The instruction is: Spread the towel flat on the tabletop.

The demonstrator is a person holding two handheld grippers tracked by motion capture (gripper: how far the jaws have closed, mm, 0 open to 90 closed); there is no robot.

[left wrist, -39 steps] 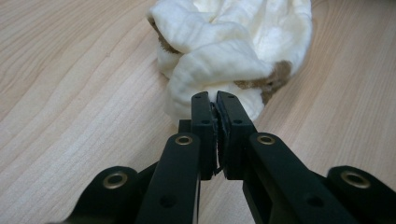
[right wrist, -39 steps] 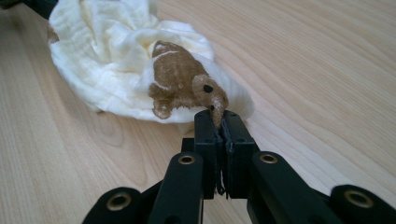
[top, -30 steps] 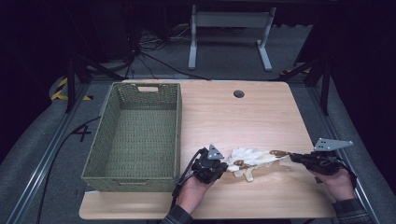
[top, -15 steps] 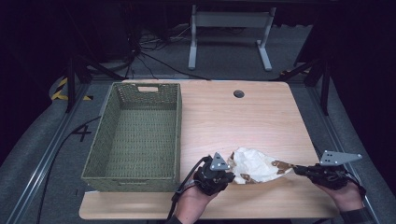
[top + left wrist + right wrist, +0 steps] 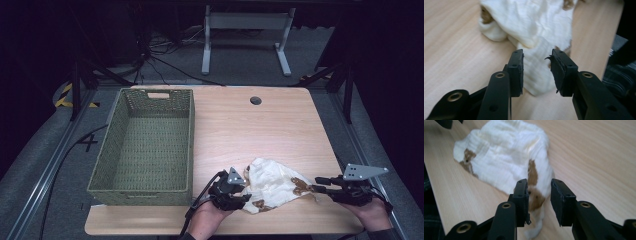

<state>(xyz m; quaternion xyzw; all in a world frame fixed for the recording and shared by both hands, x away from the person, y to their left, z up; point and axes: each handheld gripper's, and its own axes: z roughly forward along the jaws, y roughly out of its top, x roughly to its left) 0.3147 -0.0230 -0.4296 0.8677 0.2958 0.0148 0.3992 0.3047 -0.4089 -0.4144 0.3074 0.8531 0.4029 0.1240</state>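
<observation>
A white cloth with brown patches (image 5: 272,182) lies crumpled flat on the wooden table (image 5: 250,130) near its front edge. My left gripper (image 5: 245,191) sits at the cloth's left end, held by a hand from below. In the left gripper view its jaws stand open (image 5: 536,56), with a corner of the cloth (image 5: 536,15) lying on the table in the gap. My right gripper (image 5: 316,186) is at the cloth's right end. Its jaws are open too (image 5: 539,185), straddling a narrow brown-patched tip of the cloth (image 5: 504,157).
A green woven basket (image 5: 115,140), empty, takes up the left part of the table. A round cable hole (image 5: 256,100) sits near the far edge. The table's front edge runs just below both hands, and a dark floor with cables and a frame lies beyond.
The cloth came toward the front edge and spread wider, from a bunched strip between the grippers to a flat heap. Both hands moved nearer the front, the right one also outward.
</observation>
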